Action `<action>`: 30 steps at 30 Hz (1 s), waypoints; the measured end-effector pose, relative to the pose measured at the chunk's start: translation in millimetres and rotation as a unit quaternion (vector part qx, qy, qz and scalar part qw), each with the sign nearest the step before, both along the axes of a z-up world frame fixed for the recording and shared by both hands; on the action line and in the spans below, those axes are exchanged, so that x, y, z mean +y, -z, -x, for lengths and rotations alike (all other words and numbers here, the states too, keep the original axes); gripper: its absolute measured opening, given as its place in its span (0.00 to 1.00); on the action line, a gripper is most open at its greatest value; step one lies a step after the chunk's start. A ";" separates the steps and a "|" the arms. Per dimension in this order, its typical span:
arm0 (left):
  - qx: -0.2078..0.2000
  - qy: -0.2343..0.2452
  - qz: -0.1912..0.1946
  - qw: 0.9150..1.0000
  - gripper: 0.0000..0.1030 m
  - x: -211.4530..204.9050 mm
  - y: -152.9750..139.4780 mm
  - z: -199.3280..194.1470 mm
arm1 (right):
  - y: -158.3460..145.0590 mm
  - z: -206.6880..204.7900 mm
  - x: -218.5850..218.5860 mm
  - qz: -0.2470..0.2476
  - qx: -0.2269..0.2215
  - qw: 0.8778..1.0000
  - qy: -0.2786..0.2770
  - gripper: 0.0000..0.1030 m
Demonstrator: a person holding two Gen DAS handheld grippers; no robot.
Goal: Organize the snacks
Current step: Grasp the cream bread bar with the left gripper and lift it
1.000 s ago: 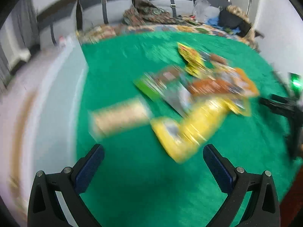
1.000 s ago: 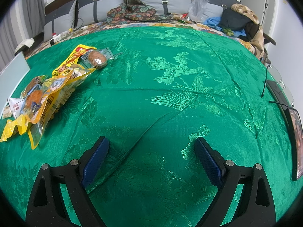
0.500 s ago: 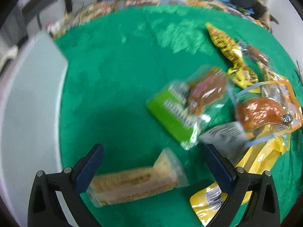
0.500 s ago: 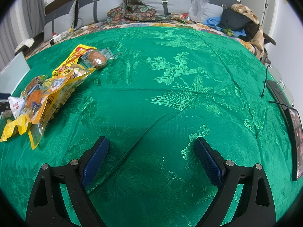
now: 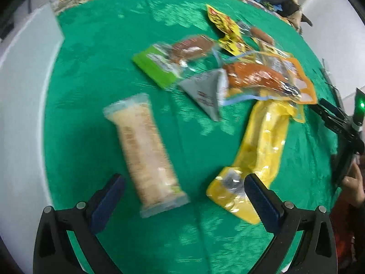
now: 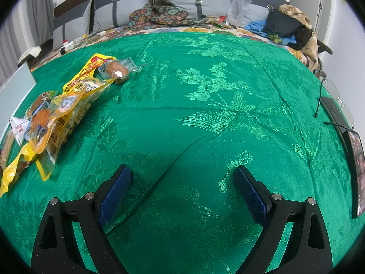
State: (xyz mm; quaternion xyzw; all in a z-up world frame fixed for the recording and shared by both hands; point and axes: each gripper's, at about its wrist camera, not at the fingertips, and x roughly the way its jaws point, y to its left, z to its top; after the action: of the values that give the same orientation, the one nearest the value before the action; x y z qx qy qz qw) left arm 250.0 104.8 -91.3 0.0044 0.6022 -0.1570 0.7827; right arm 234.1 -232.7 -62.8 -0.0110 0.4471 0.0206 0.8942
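The left gripper [image 5: 184, 188] hangs over the green cloth [image 5: 95, 73] with its jaws spread wide and nothing between the pads; the near end of a long pale cracker pack [image 5: 143, 150] lies on the cloth in the gap between the 2 fingers, closer to the left one, not touching either, and its far end angles up and to the left. The lower corner of a yellow bag [image 5: 257, 155] lies just beside the right finger. Farther off sits a loose heap: a green packet [image 5: 157, 68], a grey triangular pouch [image 5: 205, 91] and an orange-edged bag [image 5: 262, 77], overlapping one another. The right gripper [image 6: 182, 186] hovers with jaws spread and empty above bare cloth, well apart from the snack pile [image 6: 52, 116] at the far left of its view
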 end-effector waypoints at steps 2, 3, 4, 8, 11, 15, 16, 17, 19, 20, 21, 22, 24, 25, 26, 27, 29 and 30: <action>0.001 -0.005 -0.001 1.000 0.99 6.4 0.3 0.6 | -0.6 0.2 -0.4 0.000 0.000 1.000 0.000 0.92; 0.004 0.002 -0.011 1.000 0.98 5.6 2.0 2.2 | -0.3 0.1 -0.2 0.000 0.000 1.000 0.000 0.92; 0.002 0.008 -0.021 1.000 0.96 9.1 4.0 -4.2 | -0.8 0.2 -0.6 0.000 0.000 1.000 0.000 0.92; -0.005 -0.035 -0.026 0.999 0.96 19.0 8.7 -16.5 | -0.6 0.2 -0.5 0.000 0.000 1.000 0.000 0.92; -0.010 -0.082 -0.039 0.996 0.91 25.8 14.3 -22.3 | -0.6 0.3 -0.6 0.000 0.000 1.000 0.000 0.92; -0.035 -0.075 -0.082 0.993 0.67 14.8 11.2 -17.0 | -0.1 0.2 -0.4 0.000 -0.001 1.000 0.000 0.92; -0.039 -0.067 -0.082 0.994 0.53 11.3 9.1 -14.6 | -0.2 0.3 -0.5 0.000 -0.001 1.000 0.000 0.92; -0.043 -0.061 -0.082 0.994 0.33 8.9 7.2 -12.2 | -0.2 0.3 -0.4 0.000 -0.001 1.000 0.000 0.92; -0.045 -0.057 -0.082 0.994 0.29 5.3 6.4 -9.4 | -0.1 0.3 -0.5 0.000 -0.001 1.000 0.000 0.92; -0.048 -0.059 -0.080 0.994 0.29 4.4 6.6 -6.6 | 1.1 0.1 0.0 0.000 -0.001 1.000 0.000 0.92; -0.050 -0.062 -0.074 0.994 0.28 2.9 6.3 -4.9 | 1.1 0.1 -0.1 0.000 -0.001 1.000 0.000 0.92; -0.054 -0.070 -0.060 0.994 0.28 6.5 6.1 -0.6 | 0.0 0.4 -0.7 0.000 -0.001 1.000 0.000 0.92; -0.062 -0.087 -0.031 0.994 0.28 14.8 2.0 9.8 | 0.5 0.3 -0.4 0.000 -0.001 1.000 0.000 0.92; -0.066 -0.096 -0.019 0.993 0.28 21.2 0.4 18.6 | 0.0 0.5 -0.9 -0.001 -0.001 1.000 0.000 0.92; -0.070 -0.106 -0.006 0.992 0.28 25.2 -3.9 24.1 | 0.3 -0.6 -0.3 0.000 0.007 1.000 -0.002 0.91; -0.076 -0.114 0.008 0.990 0.28 30.1 -6.7 32.2 | -2.3 -1.3 0.7 0.001 0.022 1.000 -0.008 0.91; -0.088 -0.124 0.030 0.988 0.28 36.6 -14.0 51.2 | -8.3 0.7 -2.0 -0.019 0.057 0.998 -0.004 0.90; -0.095 -0.128 0.040 0.986 0.28 37.7 -17.6 57.7 | -13.9 10.2 -6.1 -0.060 0.064 0.996 0.009 0.90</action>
State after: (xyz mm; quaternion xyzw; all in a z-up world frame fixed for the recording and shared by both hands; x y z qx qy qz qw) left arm 192.3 142.5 -73.7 -0.0887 0.5144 -0.0783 0.8493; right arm 223.9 -238.7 -48.9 0.0484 0.5011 0.0400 0.8631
